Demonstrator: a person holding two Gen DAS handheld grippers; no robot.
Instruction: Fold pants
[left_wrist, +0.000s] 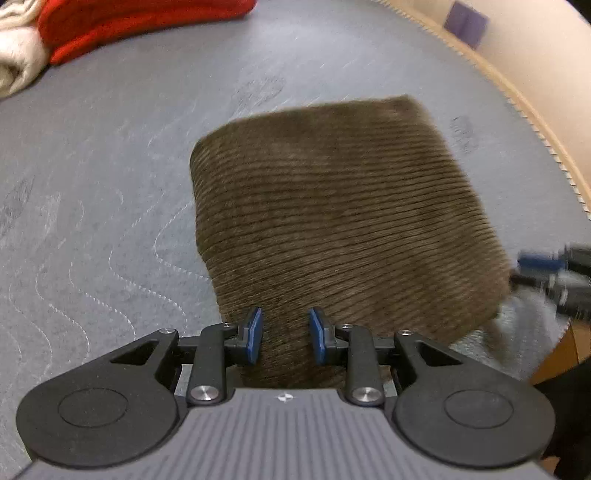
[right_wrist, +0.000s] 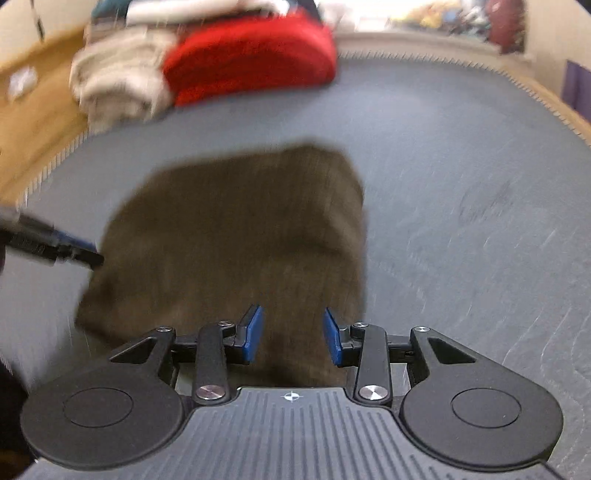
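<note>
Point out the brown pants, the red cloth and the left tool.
brown pants (left_wrist: 343, 221): left wrist view, middle of the ribbed top layer.
red cloth (right_wrist: 251, 59): right wrist view, middle of the folded pile.
left tool (left_wrist: 285, 334): left wrist view, midway between its blue fingertips.

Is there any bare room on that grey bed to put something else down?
Yes. The grey mattress lies bare between the brown folded pants and its far toothed edge, and beside the pants' other side. The corner holding the red and cream folded clothes is crowded.
</note>
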